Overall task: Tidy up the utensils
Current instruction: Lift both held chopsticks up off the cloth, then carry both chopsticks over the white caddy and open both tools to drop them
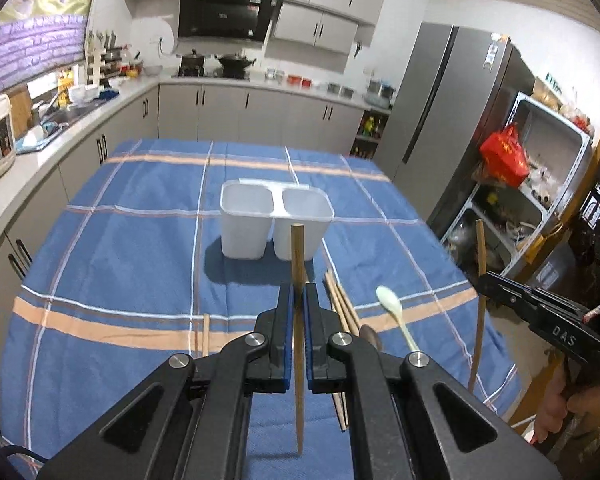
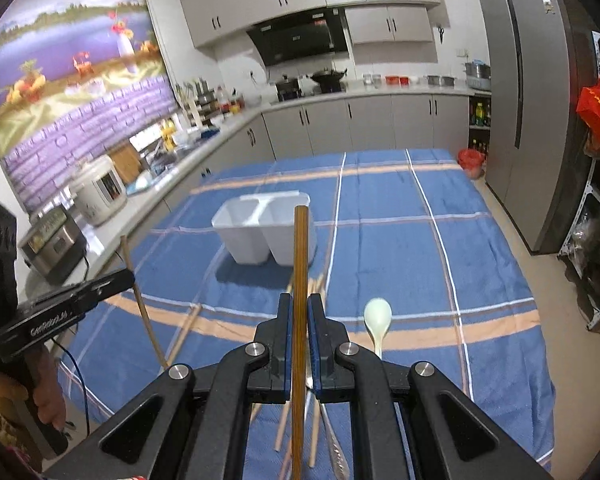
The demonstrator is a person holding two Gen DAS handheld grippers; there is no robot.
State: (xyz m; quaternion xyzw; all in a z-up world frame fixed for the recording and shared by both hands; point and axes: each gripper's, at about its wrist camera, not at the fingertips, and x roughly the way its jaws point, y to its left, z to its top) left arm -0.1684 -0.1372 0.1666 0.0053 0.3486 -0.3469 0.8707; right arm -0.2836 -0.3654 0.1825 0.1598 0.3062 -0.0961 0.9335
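My left gripper (image 1: 299,294) is shut on a wooden chopstick (image 1: 298,252) that stands nearly upright above the table. My right gripper (image 2: 300,304) is shut on a second, darker chopstick (image 2: 300,248), also upright; it shows at the right of the left wrist view as the right gripper (image 1: 485,289) with its chopstick (image 1: 479,264). A white two-compartment holder (image 1: 276,216) (image 2: 266,226) stands mid-table ahead of both, both compartments looking empty. Loose chopsticks (image 1: 340,300) (image 2: 186,326), a pale spoon (image 1: 392,306) (image 2: 377,318) and a metal utensil (image 2: 336,448) lie on the blue checked cloth (image 1: 140,240).
The table edge (image 1: 496,320) drops to the floor on the right. A fridge (image 1: 440,120) and a metal shelf with a red bag (image 1: 504,156) stand beyond it. A counter with a rice cooker (image 2: 100,190) and sink runs along the left. A person's hand (image 2: 48,396) holds the left gripper.
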